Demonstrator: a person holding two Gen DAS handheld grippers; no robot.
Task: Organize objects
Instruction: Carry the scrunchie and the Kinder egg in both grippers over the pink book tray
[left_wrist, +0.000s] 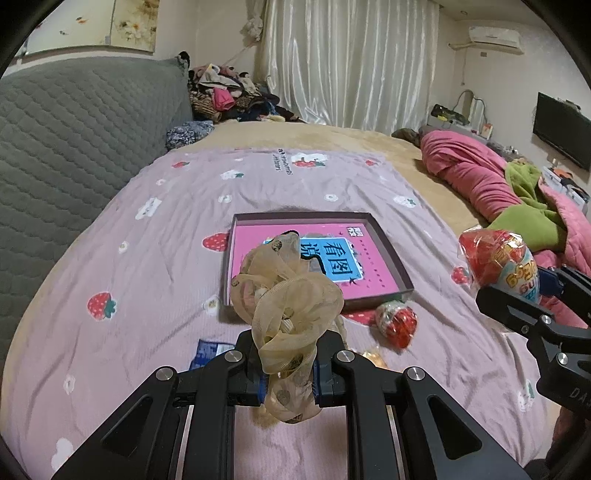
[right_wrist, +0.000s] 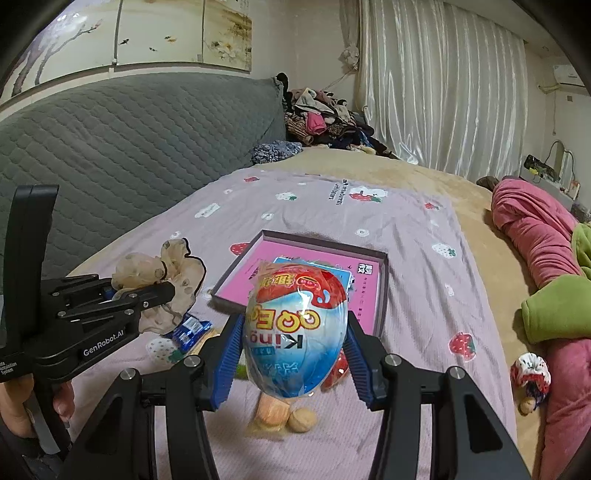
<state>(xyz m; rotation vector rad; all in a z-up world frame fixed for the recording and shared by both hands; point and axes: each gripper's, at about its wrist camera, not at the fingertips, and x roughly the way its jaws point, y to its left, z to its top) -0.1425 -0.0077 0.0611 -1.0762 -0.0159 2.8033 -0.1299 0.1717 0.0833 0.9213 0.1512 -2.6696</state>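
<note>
Jaws pinching one thing each above the bed.
We grip one beige scrunchie (left_wrist: 291, 295) left, one wrapped egg (right_wrist: 295, 332) right; a second egg (left_wrist: 397, 323) lies beside one box (left_wrist: 391, 254).

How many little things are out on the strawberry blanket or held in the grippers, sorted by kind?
Wrapped toy eggs: 2 (one held, one lying)
Hair scrunchies: 1
Blue packets: 1
Shallow boxes: 1
Snack bags: 1
Total: 6
</note>
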